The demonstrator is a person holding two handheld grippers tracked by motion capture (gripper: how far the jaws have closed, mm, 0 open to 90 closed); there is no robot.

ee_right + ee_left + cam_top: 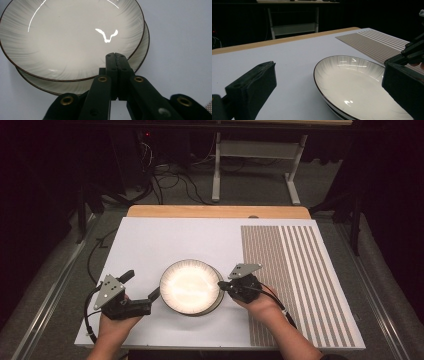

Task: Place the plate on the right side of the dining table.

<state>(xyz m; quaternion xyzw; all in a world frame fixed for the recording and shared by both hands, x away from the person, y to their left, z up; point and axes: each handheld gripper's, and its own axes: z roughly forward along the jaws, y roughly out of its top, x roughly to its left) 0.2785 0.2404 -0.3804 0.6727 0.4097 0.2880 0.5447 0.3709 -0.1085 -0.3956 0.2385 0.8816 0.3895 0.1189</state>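
Counting plates: two white dark-rimmed plates, the upper plate (pixel 70 37) stacked slightly askew on the lower plate (pixel 140 56), lay between the two grippers.
Grippers: two, one per hand.
Surface: a white board (pixel 150 240) carried a striped mat (pixel 295 275) beyond the right gripper's outer side; a wooden table edge (pixel 215 211) showed at the far end.
Room: it was dark, with a grey floor, loose cables and a white table frame (pixel 250 165) behind.
Left gripper (pixel 144 288): its jaws stood spread wide, holding nothing, the inner jaw just beside the plates' rim, the hand (pixel 112 325) low on the board.
Right gripper (pixel 115 57): its jaws were pressed together, tips over the stack's near rim; whether they pinched that rim could not be told.
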